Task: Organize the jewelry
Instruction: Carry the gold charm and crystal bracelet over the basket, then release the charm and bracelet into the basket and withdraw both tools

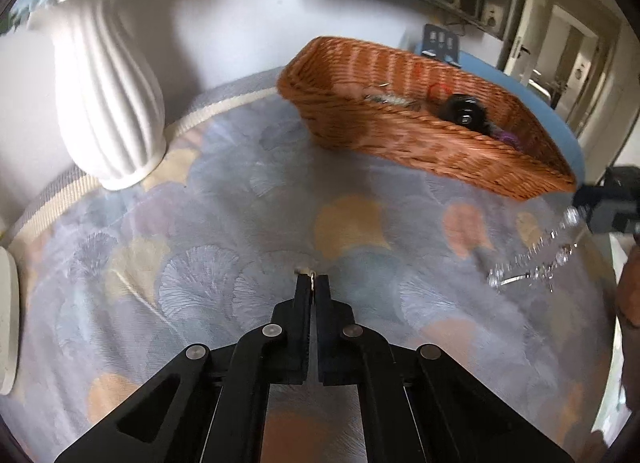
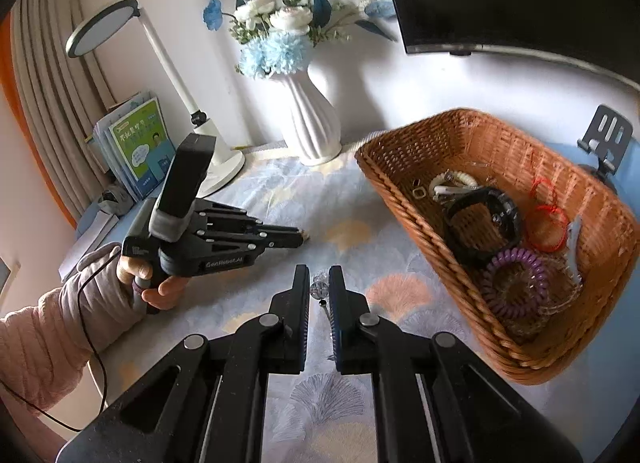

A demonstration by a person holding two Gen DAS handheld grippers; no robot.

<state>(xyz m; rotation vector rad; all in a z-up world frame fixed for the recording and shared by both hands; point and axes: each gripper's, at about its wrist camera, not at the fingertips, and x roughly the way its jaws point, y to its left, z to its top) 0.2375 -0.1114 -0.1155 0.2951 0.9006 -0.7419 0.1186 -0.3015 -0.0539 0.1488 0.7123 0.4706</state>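
Left gripper [image 1: 313, 278] is down on the patterned tablecloth [image 1: 224, 223], jaws pinched nearly together on a small gold ring [image 1: 311, 274] right at the tips. Right gripper [image 2: 319, 279] hovers low over the cloth, jaws narrow, a clear beaded bracelet [image 2: 319, 287] caught between them; in the left wrist view that bracelet dangles at three o'clock. The wicker basket [image 2: 404, 199] sits tilted at two o'clock from the right gripper, holding a black watch [image 2: 486, 219], a purple coil hair tie [image 2: 516, 279], red string loops [image 2: 546, 219] and a cream bracelet [image 2: 452, 183]. White ribbed vase [image 2: 314, 123] stands at twelve o'clock.
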